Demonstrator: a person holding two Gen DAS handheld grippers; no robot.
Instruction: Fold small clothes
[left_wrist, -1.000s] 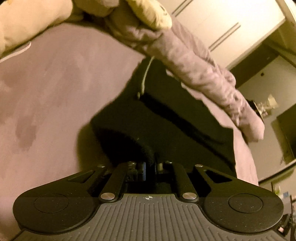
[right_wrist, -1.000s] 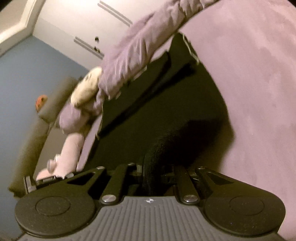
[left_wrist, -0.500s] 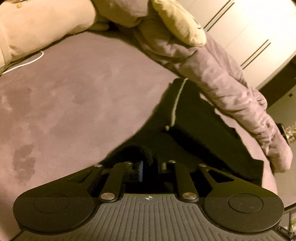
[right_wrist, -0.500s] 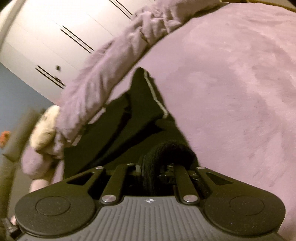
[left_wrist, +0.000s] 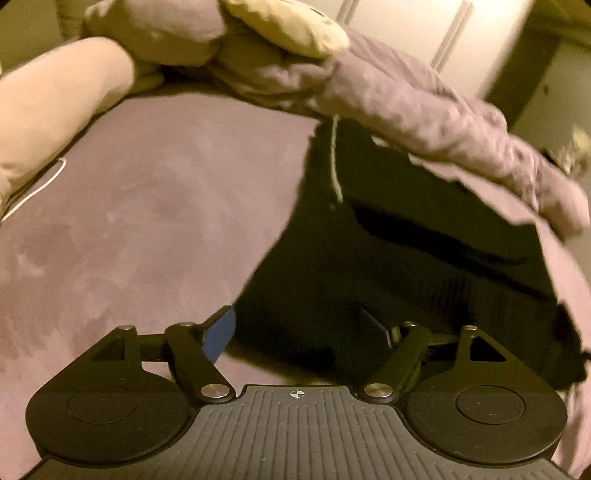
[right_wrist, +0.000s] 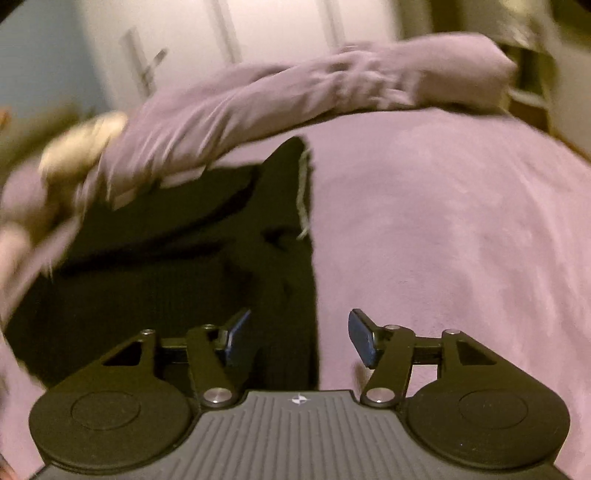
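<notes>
Both claws have just been opening: the left claw (left_wrist: 301, 332) and right claw (right_wrist: 299, 339) stand wide, gripping nothing, over the near edge of the black knitted garment (left_wrist: 388, 266) (long axis running away) on the mauve bed (left_wrist: 147, 206).

no readable text, labels, brands, numbers or signs in either view

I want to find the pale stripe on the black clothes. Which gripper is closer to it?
Hard to tell. Left gripper and right gripper both sit open over the black garment's near edge, the pale stripe about equally far ahead of each.
</notes>
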